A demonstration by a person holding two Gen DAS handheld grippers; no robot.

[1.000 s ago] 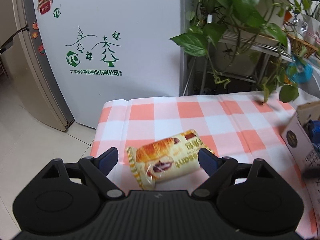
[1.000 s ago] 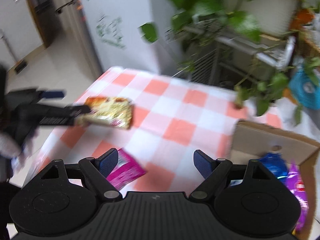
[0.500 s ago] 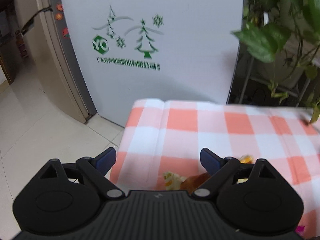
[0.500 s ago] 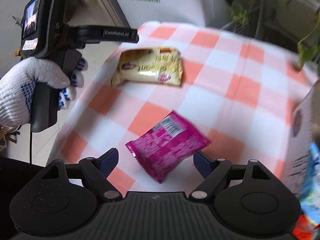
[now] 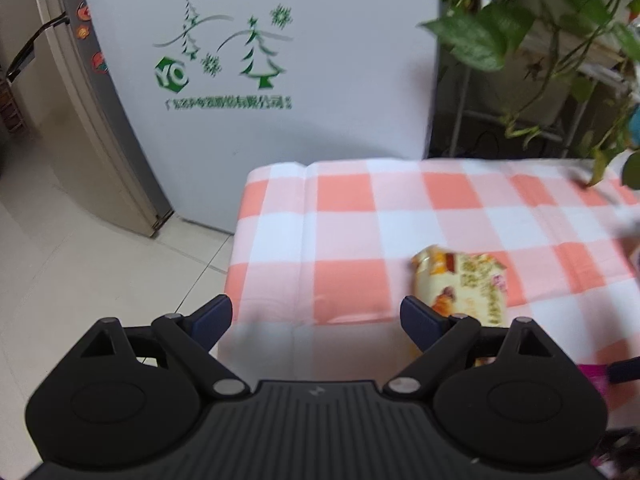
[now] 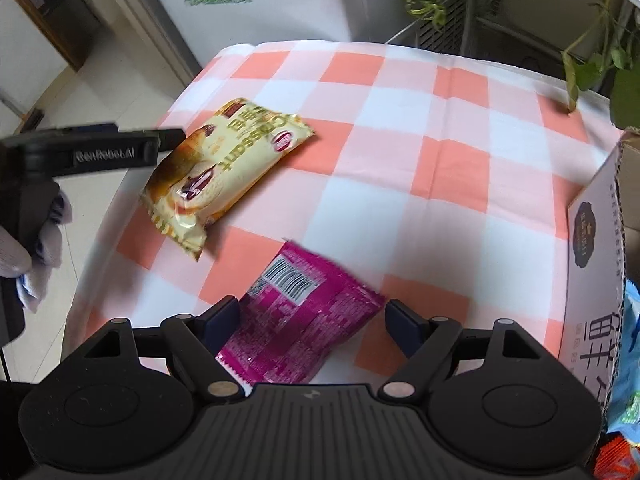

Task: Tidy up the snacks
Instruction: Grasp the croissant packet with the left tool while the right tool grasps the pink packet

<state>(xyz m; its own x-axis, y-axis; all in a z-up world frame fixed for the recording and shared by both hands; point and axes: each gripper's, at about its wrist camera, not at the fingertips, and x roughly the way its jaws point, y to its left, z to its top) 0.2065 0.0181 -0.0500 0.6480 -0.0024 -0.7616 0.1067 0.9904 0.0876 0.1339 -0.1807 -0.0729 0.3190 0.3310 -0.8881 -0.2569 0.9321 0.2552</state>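
A yellow croissant packet [image 5: 464, 284] lies flat on the pink checked tablecloth [image 5: 352, 208], just right of my left gripper [image 5: 316, 316], which is open with only cloth between its fingers. In the right wrist view the same croissant packet [image 6: 224, 168] lies near the table's left edge, and the left gripper's finger [image 6: 112, 154] hovers at its near-left corner. A magenta snack packet [image 6: 308, 316] lies flat between the fingers of my right gripper [image 6: 314, 320]. That gripper is open, its right pad apart from the packet.
A cardboard box [image 6: 592, 240] stands at the table's right edge with a blue packet [image 6: 630, 360] and other snacks inside. A white fridge [image 5: 280, 60] and potted plants [image 5: 540, 28] stand behind the table. A gloved hand [image 6: 16, 248] holds the left gripper. Tiled floor lies left.
The croissant packet, between the left jaws a second ago, now lies outside them to the right. The right gripper has come down over the magenta packet, which now sits between its fingers.
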